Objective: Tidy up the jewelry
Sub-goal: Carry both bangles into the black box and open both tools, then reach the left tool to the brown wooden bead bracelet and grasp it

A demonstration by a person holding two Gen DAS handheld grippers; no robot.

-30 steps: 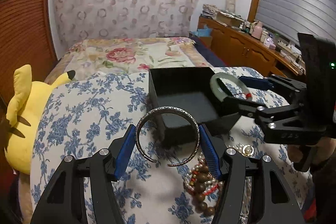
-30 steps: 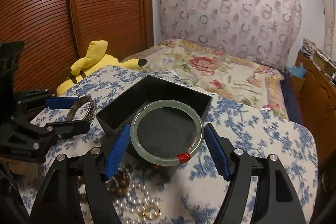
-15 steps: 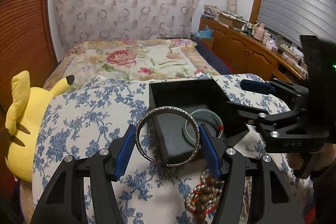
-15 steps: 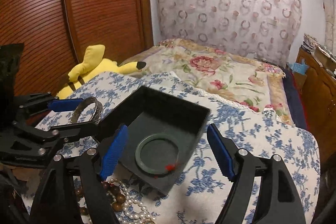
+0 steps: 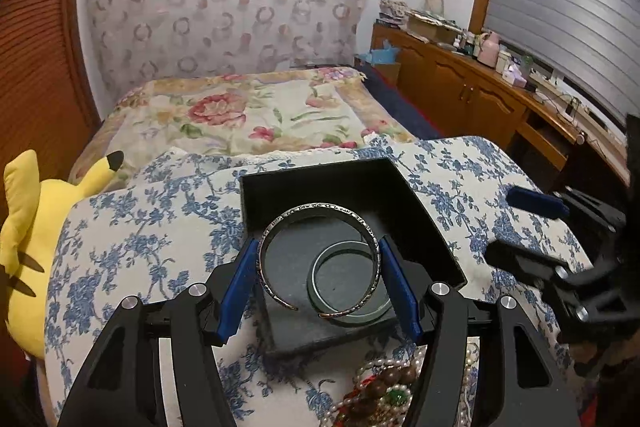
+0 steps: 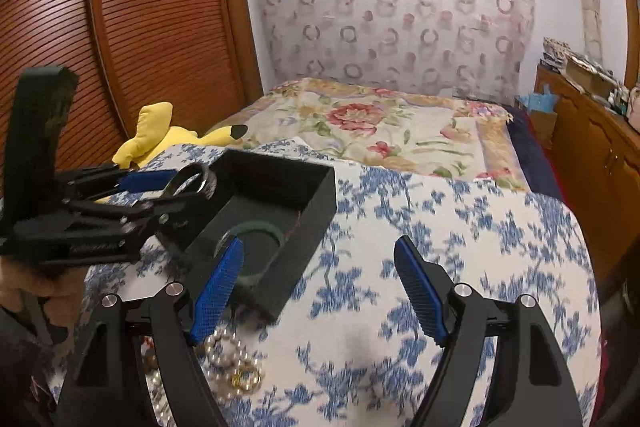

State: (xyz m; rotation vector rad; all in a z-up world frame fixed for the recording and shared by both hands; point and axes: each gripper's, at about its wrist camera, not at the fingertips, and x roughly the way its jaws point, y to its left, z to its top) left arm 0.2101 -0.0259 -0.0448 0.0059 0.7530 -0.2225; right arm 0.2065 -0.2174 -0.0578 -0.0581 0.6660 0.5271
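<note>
Our left gripper (image 5: pixel 320 283) grips a silver cuff bangle (image 5: pixel 320 263) between its blue pads, pressing on the bangle's two sides, and holds it over the open black box (image 5: pixel 352 227). The cuff's gap faces back toward us. From the right wrist view we see the same gripper (image 6: pixel 184 187) at the box's (image 6: pixel 276 203) left wall, with the bangle (image 6: pixel 192 181) above the rim.

Our right gripper (image 6: pixel 320 291) holds nothing, its pads spread wide. Its left pad (image 6: pixel 218 287) overlaps the near corner of the box, and its right pad hangs over the blue-flowered cloth (image 6: pixel 440 227) to the right of the box. In the left wrist view it (image 5: pixel 560 239) sits just to the right of the box.

A pale green bangle (image 5: pixel 350 283) lies flat on the box floor, toward the near right corner. Just in front of the box, a heap of pearls and brown beads (image 5: pixel 384 387) rests on the cloth. A yellow plush toy (image 5: pixel 28 247) lies well to the left of the box.
</note>
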